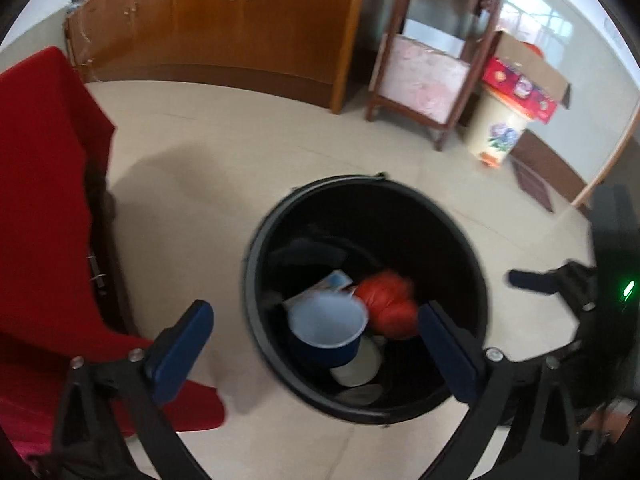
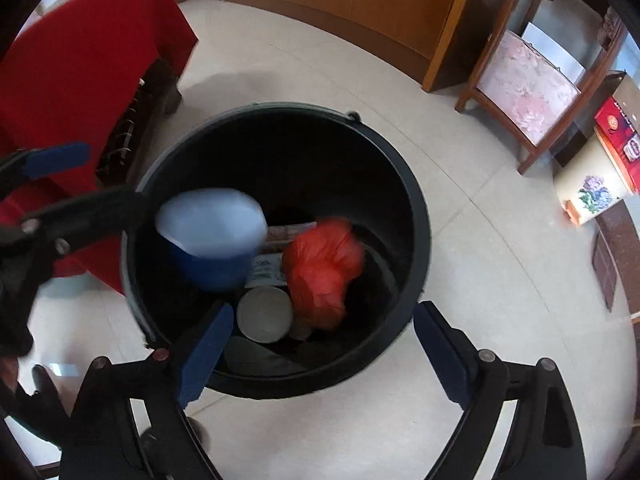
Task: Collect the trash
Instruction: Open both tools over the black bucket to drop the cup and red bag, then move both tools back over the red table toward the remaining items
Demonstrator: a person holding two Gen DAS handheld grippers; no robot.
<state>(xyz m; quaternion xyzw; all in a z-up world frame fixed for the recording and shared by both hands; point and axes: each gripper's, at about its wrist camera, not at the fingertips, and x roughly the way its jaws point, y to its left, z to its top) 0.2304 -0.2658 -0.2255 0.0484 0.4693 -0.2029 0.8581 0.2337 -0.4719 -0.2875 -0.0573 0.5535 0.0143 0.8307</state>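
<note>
Right wrist view: both the right hand-held gripper [image 2: 320, 344] and left hand-held gripper [image 1: 316, 340] gape wide, empty, above the black trash bin [image 2: 416, 216]; blue cup [image 2: 212, 236] and red bag [image 2: 324, 272] blur inside, frame centre.

Daylight enters from a window [image 1: 532, 12] at upper right, glaring on the pale floor [image 1: 208, 128]. Soft shadows lie beside the bin [image 1: 256, 264]. Motion blur smears the cup [image 2: 212, 220] and red bag [image 2: 320, 264] (both views). Fisheye edges curve and vignette black.
</note>
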